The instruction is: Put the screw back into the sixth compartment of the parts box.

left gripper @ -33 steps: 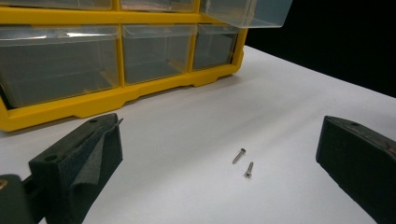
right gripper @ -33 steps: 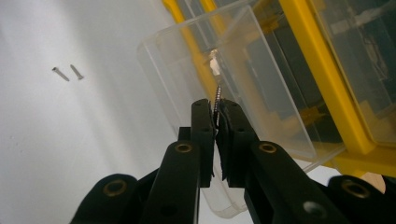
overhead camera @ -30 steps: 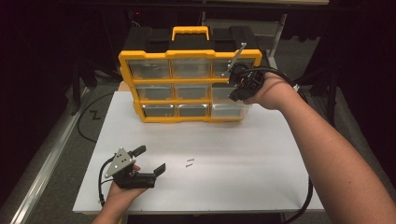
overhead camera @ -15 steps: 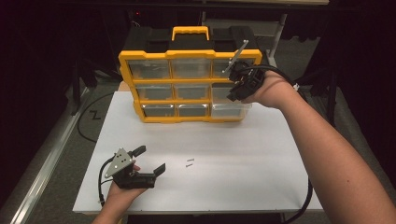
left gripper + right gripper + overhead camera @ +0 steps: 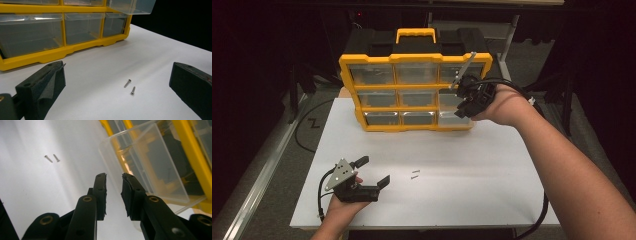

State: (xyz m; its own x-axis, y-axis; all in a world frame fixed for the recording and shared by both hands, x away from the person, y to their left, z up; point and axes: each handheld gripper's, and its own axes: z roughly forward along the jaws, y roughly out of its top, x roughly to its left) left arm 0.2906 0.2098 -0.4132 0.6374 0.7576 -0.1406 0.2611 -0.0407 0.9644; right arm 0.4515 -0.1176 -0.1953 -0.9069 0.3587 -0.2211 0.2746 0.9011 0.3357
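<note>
Left gripper (image 5: 374, 171) fingers wide apart near screws (image 5: 130, 87) | right gripper (image 5: 113, 182) fingers slightly parted at drawer (image 5: 147, 167)

The high view looks forward and down over the bench (image 5: 492, 165); both tool cameras sit low and close, sharing the screws (image 5: 130, 86).

A white table (image 5: 492, 170) stands on grey floor (image 5: 277, 170), with black darkness beyond and a metal rail (image 5: 257, 195) at left.
</note>
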